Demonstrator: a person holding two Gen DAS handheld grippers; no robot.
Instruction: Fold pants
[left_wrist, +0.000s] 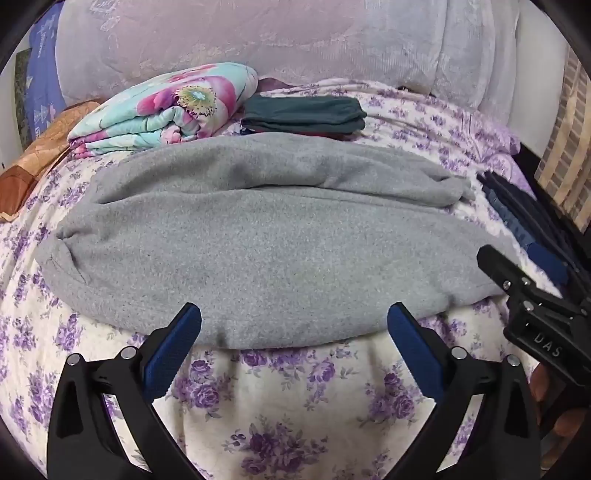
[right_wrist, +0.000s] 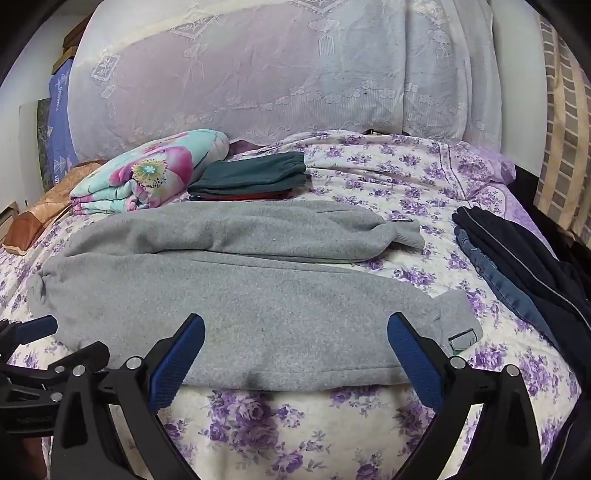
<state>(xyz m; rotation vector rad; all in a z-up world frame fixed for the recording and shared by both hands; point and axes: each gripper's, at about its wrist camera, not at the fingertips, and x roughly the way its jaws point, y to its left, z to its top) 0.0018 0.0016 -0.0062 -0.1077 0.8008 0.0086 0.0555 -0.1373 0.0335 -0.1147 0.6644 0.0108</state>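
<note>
Lying flat across the bed (left_wrist: 288, 406), grey pants (left_wrist: 258, 243) spread legs apart. Both grippers, left (left_wrist: 294, 325) and right (right_wrist: 295, 338), hover with jaws released at the near hem. Pinching one fleece layer could drag the pants crooked.

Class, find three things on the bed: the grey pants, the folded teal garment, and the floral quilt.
grey pants (right_wrist: 240, 295), right wrist view, middle of the near leg.
folded teal garment (right_wrist: 251, 177), right wrist view, its top layer.
floral quilt (left_wrist: 166, 107), left wrist view, its upper face.
</note>
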